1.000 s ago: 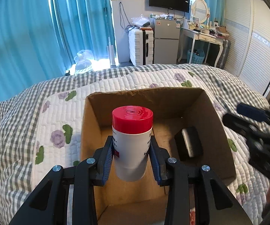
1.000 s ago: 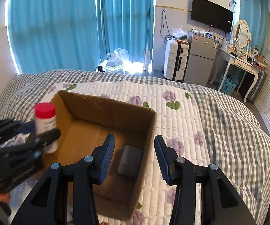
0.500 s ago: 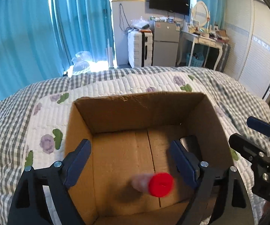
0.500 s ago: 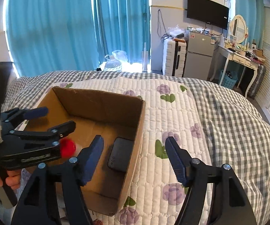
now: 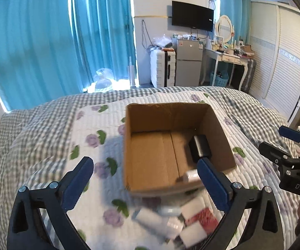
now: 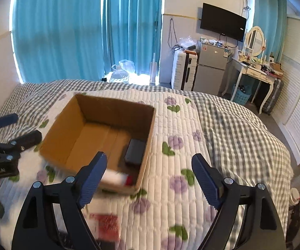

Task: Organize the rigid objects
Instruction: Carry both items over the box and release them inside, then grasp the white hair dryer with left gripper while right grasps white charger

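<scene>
**Bottle Down in Box, Both Grippers Spread Wide**

Though blurred in both views, lies on its side at the near edge of the cardboard box (image 6: 99,120) floor: white bottle with a red cap (image 6: 116,178), partly hidden behind the left finger of the right gripper (image 6: 148,179) in the right view, and seen only as a white stub in the left view, cut off by the box's near wall. Rests flat against the right wall of the box, a black rectangular case (image 6: 135,151). Smeared past recognition outside the box, off its near edge on the floral quilt (image 6: 175,166): a heap of white and red packets (image 5: 177,220); no print legible on them.

Readable on the right gripper body in the left view: "DAS". Partly readable on the left gripper (image 5: 143,183) body in the right view: "Robot.AI", start cut off.

Spread wide, jaws of both grippers, pinching nothing, held above the quilt near the box's near corners.

Farther back: teal curtains (image 5: 62,41), wall television (image 6: 222,21), white suitcase (image 5: 162,68), small grey fridge (image 5: 188,62), dressing table with oval mirror (image 6: 254,70).
</scene>
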